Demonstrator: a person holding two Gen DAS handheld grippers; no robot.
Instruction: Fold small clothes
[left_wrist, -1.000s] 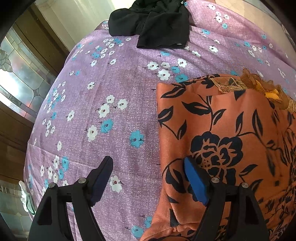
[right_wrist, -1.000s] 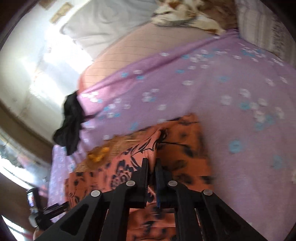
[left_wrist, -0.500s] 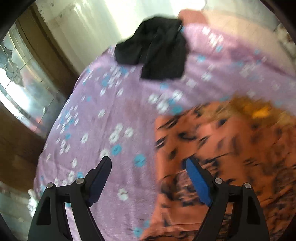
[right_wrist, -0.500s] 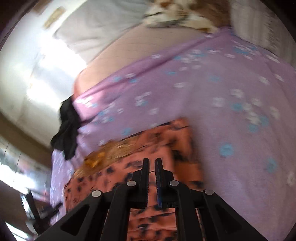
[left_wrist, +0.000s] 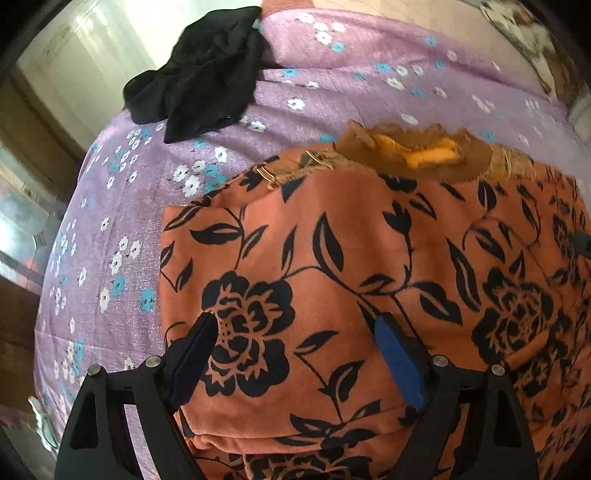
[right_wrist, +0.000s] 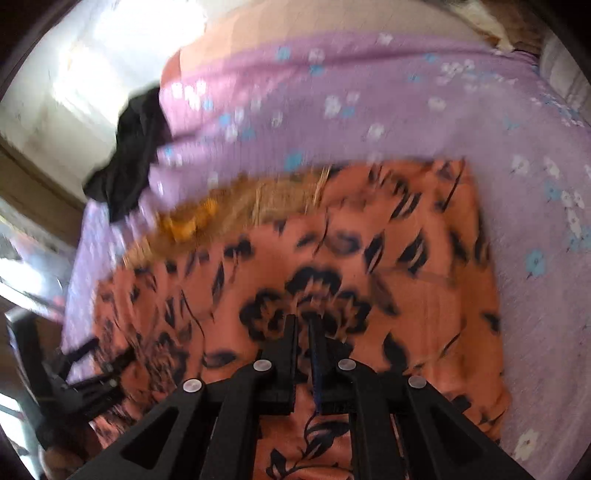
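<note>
An orange garment with black flowers (left_wrist: 351, 240) lies folded flat on the purple floral bedsheet (left_wrist: 129, 221), its brown and yellow neckline (left_wrist: 417, 151) at the far side. My left gripper (left_wrist: 295, 321) hangs just above the garment's left half with its jaws opening and nothing between the blue pads. In the right wrist view the garment (right_wrist: 406, 295) is blurred. My right gripper (right_wrist: 303, 318) is shut over a black flower near its middle, and I see no cloth pinched. The left gripper (right_wrist: 85, 376) shows at the lower left there.
A crumpled black garment (left_wrist: 207, 74) lies at the far left corner of the bed, also seen as the black garment (right_wrist: 133, 147). The bed edge, a wall and wooden framing run along the left. Bare bedsheet (right_wrist: 406, 110) stretches beyond and to the right.
My left gripper has slid right, from straddling the orange garment's left edge to over the cloth. The right gripper has moved in over the garment and stays shut.
</note>
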